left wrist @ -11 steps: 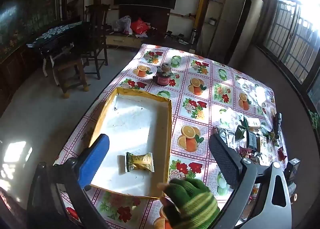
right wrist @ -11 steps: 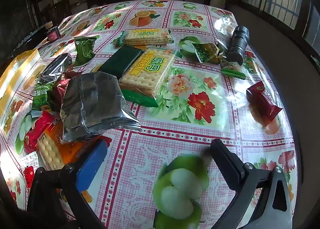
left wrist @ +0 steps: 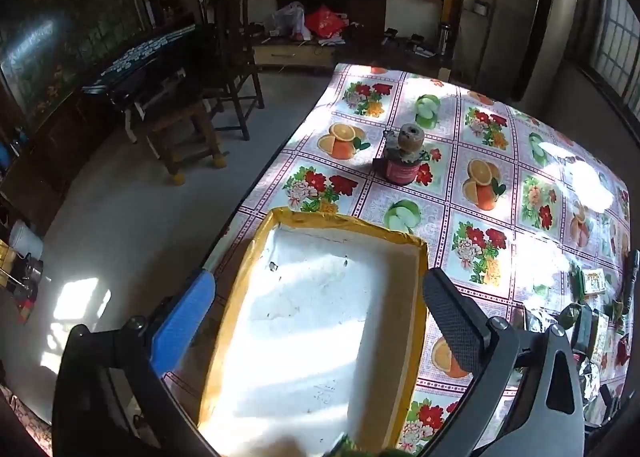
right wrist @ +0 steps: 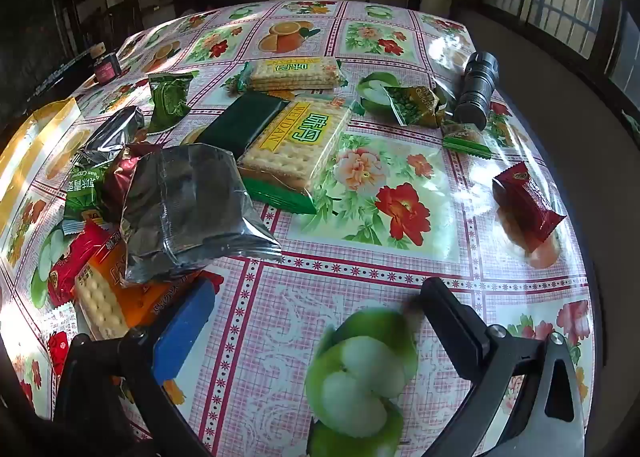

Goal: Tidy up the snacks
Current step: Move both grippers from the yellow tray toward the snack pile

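Fruit-print tablecloth (right wrist: 360, 185); snacks (right wrist: 296, 145) scattered, tray (left wrist: 416, 297) seemingly empty, right gripper (right wrist: 316, 309) open.

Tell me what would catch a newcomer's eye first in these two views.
Probably the loud fruit-and-flower tablecloth, with a heap of snack packets on its left side around a crumpled silver bag and a big cracker pack. In the left wrist view, a yellow-rimmed white tray fills the foreground between the open left gripper.
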Motion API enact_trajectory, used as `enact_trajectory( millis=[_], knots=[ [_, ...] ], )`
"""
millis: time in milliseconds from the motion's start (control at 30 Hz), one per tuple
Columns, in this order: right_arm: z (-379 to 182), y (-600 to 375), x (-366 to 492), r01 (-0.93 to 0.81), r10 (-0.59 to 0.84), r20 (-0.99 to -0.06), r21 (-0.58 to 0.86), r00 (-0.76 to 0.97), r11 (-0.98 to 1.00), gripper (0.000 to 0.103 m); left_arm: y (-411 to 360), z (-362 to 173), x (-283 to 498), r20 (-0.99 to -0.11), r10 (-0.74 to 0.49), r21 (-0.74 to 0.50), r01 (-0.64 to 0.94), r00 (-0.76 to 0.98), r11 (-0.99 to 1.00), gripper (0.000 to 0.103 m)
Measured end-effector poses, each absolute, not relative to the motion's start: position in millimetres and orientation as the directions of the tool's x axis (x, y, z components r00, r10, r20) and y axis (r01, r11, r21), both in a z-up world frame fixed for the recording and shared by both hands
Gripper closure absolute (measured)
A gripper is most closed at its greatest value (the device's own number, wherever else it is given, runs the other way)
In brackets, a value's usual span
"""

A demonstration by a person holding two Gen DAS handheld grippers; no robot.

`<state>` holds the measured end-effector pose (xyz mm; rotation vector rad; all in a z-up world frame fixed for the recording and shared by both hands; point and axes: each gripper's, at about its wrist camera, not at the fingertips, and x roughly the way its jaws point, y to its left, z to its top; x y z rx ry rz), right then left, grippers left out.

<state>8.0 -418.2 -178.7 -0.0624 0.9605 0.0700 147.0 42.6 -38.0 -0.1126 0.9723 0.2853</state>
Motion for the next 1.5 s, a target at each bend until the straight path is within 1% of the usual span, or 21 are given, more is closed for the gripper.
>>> enact_trajectory(
  millis=[100, 200, 300, 400, 533, 667, 900, 933, 1000, 1067, 1133, 1167, 1200, 1267, 1300, 1500],
  knots=[
    [-178.7, -418.2, 8.0, -0.087, 0.032, -0.820, -0.022, 0.571, 0.996, 0.000, 23.0, -61.7, 153.4, -0.862, 0.167, 0.057, -0.235, 0.479, 0.970, 0.001],
    [-178.7, -418.2, 8.0, -0.087, 0.032, -0.820, -0.022, 0.571, 0.996, 0.000, -5.9, -74.0, 146.2, -0.864, 0.147, 0.063, -0.186, 0.481, 0.981, 0.000],
    [-178.7, -418.2, 8.0, -0.087, 0.032, -0.820, -0.022, 0.571, 0.996, 0.000, -36.8, -83.7, 140.0, -0.876, 0.087, 0.032, -0.123, 0.475, 0.992, 0.000],
    [-178.7, -418.2, 8.0, -0.087, 0.032, -0.820, -0.022, 0.571, 0.996, 0.000, -68.6, -83.9, 126.7, -0.869, 0.082, 0.048, -0.081, 0.488, 0.996, 0.000],
    [-178.7, -418.1, 7.9, -0.087, 0.032, -0.820, -0.022, 0.571, 0.996, 0.000, -110.8, -81.8, 106.1, -0.864, 0.018, -0.005, -0.045, 0.503, 0.999, 0.000],
    [-178.9, -417.1, 7.6, -0.085, 0.028, -0.819, -0.025, 0.573, 0.996, 0.000, -155.4, -78.0, 77.6, -0.858, -0.012, -0.005, 0.015, 0.514, 1.000, 0.000],
    [-178.4, -416.5, 7.9, -0.095, 0.042, -0.824, -0.014, 0.564, 0.995, 0.000, -186.6, -78.0, 26.0, -0.840, -0.012, 0.025, 0.061, 0.542, 0.998, 0.000],
    [-176.9, -415.0, 5.5, -0.117, 0.068, -0.822, 0.002, 0.565, 0.993, 0.000, -189.2, -79.1, 19.7, -0.839, -0.010, 0.029, 0.063, 0.545, 0.998, 0.000],
    [-160.6, -416.4, -8.0, -0.119, 0.134, -0.789, 0.078, 0.599, 0.990, 0.014, -195.4, -82.6, 11.1, -0.836, -0.007, 0.044, 0.080, 0.549, 0.996, 0.000],
    [-136.2, -419.9, -31.0, -0.108, 0.241, -0.723, 0.226, 0.648, 0.968, 0.014, -200.6, -85.9, 2.9, -0.832, 0.005, 0.066, 0.091, 0.555, 0.994, 0.000],
    [-117.4, -419.0, -47.8, -0.123, 0.348, -0.680, 0.357, 0.645, 0.926, 0.013, -204.4, -87.0, -5.5, -0.818, 0.023, 0.094, 0.094, 0.575, 0.991, 0.000],
    [-108.4, -410.4, -51.8, -0.135, 0.357, -0.677, 0.358, 0.643, 0.924, 0.013, -205.8, -87.0, -9.2, -0.809, 0.041, 0.114, 0.088, 0.587, 0.990, 0.000],
    [-99.8, -401.4, -58.5, -0.152, 0.333, -0.675, 0.313, 0.658, 0.937, 0.013, -205.8, -87.3, -12.8, -0.801, 0.062, 0.136, 0.080, 0.595, 0.988, 0.000],
    [-87.7, -381.6, -67.5, -0.141, 0.223, -0.687, 0.175, 0.692, 0.975, 0.013, -203.9, -88.4, -17.5, -0.792, 0.096, 0.166, 0.061, 0.603, 0.984, 0.000],
    [-84.9, -372.6, -68.4, -0.140, 0.193, -0.693, 0.133, 0.695, 0.981, 0.013, -202.1, -88.6, -19.4, -0.789, 0.101, 0.171, 0.058, 0.606, 0.984, 0.000],
    [-84.6, -350.2, -62.8, -0.158, 0.184, -0.698, 0.102, 0.692, 0.982, 0.013, -187.1, -86.7, -27.2, -0.779, 0.132, 0.186, 0.026, 0.613, 0.982, 0.000]
  ],
)
